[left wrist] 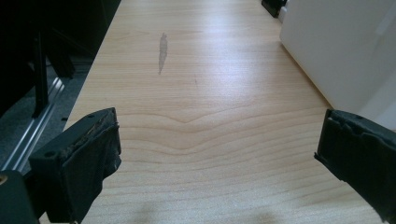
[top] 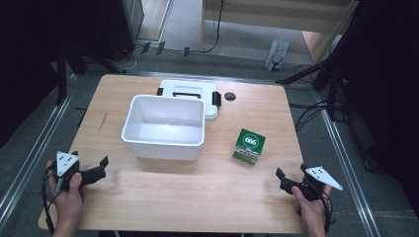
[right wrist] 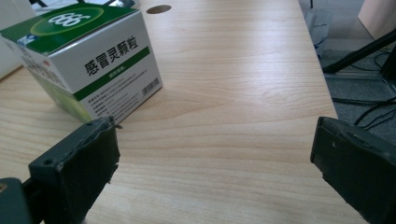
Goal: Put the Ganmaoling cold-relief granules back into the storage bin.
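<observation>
A green and white medicine box stands on the wooden table, right of a white open bin. The bin's white lid with black latches lies flat behind it. My left gripper rests at the table's near left, open, with bare wood between its jaws and the bin's wall to its right. My right gripper sits at the near right, open and holding nothing, with the box just ahead and to the left of its left jaw.
A round cable hole is in the table behind the box. A dark streak marks the wood left of the bin. Metal rails run along both sides, and tripod legs and cables stand on the floor beyond.
</observation>
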Demonstrator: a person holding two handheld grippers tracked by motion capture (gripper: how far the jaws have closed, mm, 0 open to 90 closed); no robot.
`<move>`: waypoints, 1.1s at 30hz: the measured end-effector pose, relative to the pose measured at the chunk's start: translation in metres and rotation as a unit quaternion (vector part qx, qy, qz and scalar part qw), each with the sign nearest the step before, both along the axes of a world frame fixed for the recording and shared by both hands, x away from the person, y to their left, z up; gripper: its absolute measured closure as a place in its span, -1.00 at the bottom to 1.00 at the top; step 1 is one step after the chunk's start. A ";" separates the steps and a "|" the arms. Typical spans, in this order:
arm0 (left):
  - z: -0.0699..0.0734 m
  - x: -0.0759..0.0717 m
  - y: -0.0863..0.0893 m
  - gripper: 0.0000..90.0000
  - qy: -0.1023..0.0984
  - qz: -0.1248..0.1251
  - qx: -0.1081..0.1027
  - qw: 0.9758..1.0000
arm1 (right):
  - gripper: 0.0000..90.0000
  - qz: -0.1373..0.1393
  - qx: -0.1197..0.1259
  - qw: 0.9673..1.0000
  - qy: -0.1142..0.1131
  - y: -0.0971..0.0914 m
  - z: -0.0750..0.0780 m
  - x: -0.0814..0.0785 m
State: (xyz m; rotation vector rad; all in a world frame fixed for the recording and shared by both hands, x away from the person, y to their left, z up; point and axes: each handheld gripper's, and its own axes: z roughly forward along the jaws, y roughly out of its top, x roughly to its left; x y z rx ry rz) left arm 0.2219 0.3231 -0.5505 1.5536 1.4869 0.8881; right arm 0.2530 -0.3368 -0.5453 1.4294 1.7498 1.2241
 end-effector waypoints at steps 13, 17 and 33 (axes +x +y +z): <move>0.000 0.000 0.001 -1.00 -0.003 0.002 -0.008 1.000 | -0.85 0.006 -0.012 0.998 0.062 -0.002 0.009 0.019; 0.000 -0.001 0.001 -1.00 -0.003 0.001 -0.006 1.000 | -0.85 0.055 -0.055 0.994 0.076 0.005 0.022 0.025; 0.000 -0.001 0.001 -1.00 -0.002 -0.001 -0.009 1.000 | -0.89 0.277 -0.296 0.894 0.190 0.045 0.079 0.061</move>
